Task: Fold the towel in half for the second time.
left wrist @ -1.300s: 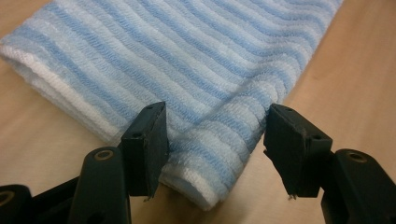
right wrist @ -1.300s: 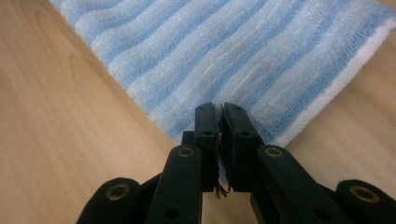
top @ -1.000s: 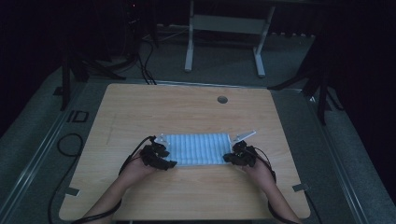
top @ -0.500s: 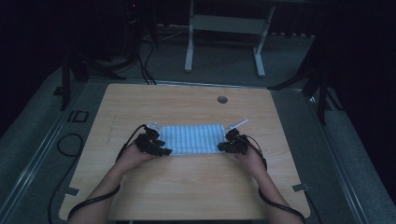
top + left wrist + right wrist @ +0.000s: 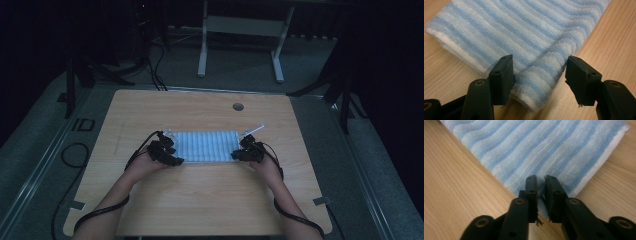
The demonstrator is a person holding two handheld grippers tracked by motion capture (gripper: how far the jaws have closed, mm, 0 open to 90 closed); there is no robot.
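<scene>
A folded towel (image 5: 205,146) with blue and white stripes lies flat on the wooden table (image 5: 200,200). My left gripper (image 5: 176,160) is at its near left corner. In the left gripper view the towel's corner (image 5: 524,32) lies between the jaws of the left gripper (image 5: 539,75). Those jaws stand wide and have just opened a little further. My right gripper (image 5: 239,155) is at the near right corner. In the right gripper view the right gripper (image 5: 541,185) has a narrow gap over the towel's edge (image 5: 544,147). Its jaws have just been opening, and the cloth lies flat.
A round cable hole (image 5: 238,106) sits in the far part of the tabletop. Beyond the table stands a white desk frame (image 5: 240,30) on a dark floor. Cables (image 5: 70,155) loop on the floor at the left. Bare wood lies in front of and behind the towel.
Both hands and the towel have moved a little away from the person, up the table. The towel now lies flat and squared between the two grippers.
</scene>
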